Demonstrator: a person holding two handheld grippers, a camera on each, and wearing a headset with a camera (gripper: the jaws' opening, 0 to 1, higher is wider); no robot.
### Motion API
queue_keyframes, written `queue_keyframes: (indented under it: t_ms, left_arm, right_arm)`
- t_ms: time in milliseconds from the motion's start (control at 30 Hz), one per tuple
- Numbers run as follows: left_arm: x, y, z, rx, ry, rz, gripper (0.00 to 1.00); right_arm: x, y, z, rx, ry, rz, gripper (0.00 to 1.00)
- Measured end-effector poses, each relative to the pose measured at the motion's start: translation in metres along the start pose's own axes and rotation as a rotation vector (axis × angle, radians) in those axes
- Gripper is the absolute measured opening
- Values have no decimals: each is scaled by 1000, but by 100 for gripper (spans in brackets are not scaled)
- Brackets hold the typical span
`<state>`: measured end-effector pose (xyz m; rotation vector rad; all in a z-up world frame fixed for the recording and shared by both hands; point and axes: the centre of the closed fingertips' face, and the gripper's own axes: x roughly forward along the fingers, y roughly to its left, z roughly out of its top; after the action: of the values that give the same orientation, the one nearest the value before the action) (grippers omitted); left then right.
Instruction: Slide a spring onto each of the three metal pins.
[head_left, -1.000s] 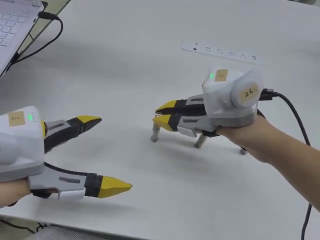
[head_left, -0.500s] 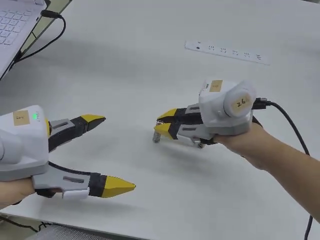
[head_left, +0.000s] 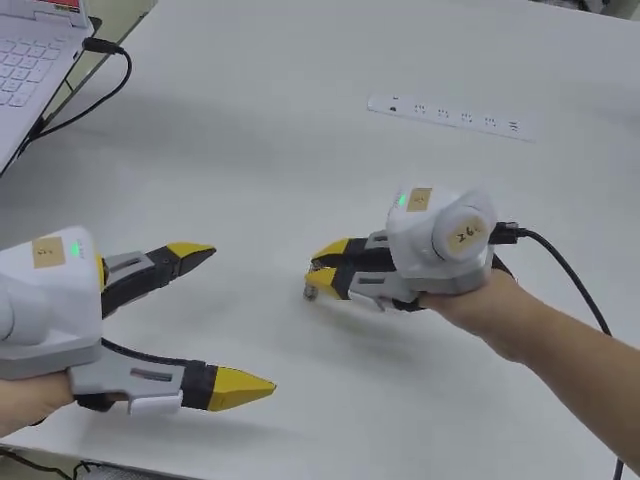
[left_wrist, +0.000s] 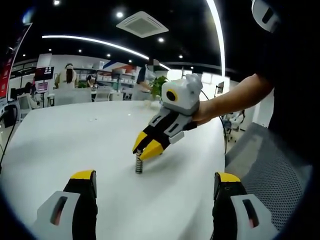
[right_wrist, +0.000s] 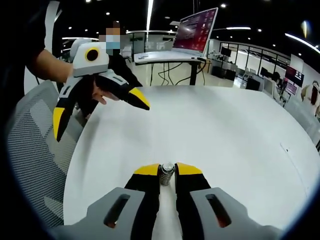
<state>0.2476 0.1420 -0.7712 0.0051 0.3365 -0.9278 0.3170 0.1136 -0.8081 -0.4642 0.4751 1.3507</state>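
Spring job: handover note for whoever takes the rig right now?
Right tongs: shut on a spring that stands upright on the white table.
Left tongs: open, holding nothing, hovering off to the side.
Done: this spring looks seated, judging by how it stands; its pin is hidden inside.
Left: release it, then check the other two pins, which are hidden behind the right hand.
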Motion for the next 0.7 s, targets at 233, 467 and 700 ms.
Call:
queue_keyframes:
  t_ms: [233, 467, 700]
  left_arm:
    - [0, -1, 3, 6, 0, 0, 95]
    - [0, 1, 6, 10, -2, 4, 95]
    - [3, 4, 12, 13, -4, 9, 94]
  right_arm:
    - [-1, 1, 0, -1, 4, -6, 13]
    - [-3, -1, 3, 17, -5, -17, 16]
    - [-10, -5, 12, 30, -41, -40, 23]
